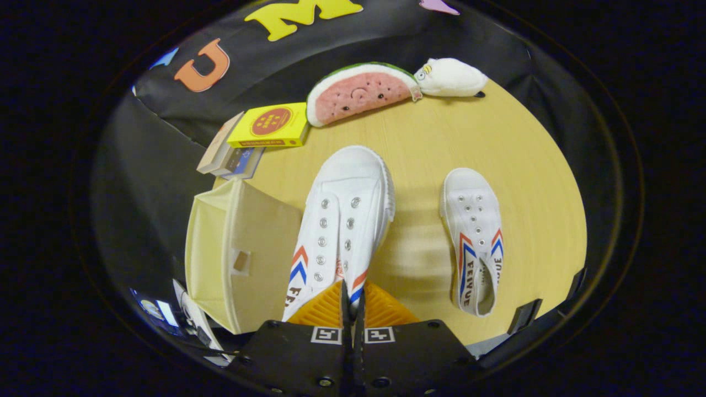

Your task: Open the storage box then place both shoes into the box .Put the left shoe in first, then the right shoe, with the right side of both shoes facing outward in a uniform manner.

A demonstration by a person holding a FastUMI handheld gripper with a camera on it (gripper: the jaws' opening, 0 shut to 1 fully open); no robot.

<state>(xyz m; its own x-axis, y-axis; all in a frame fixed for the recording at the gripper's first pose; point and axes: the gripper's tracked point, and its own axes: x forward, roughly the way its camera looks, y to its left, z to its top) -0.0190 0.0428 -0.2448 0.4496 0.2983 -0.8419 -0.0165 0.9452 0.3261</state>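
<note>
Between my jaws [351,300], pressed nearly together, I grip the heel of one white shoe [342,220], toe pointing toward the bench's [441,138] far edge. Beside it, at the left edge, stands the cream storage box [237,259]. Second shoe [474,237] lies apart, parallel. Books [248,138], watermelon plush [361,91], white plush [449,77] line the far edge.

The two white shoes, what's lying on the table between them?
Nothing: in the gripper view, bare wooden table separates the shoe held in the tongs from the other shoe.
</note>
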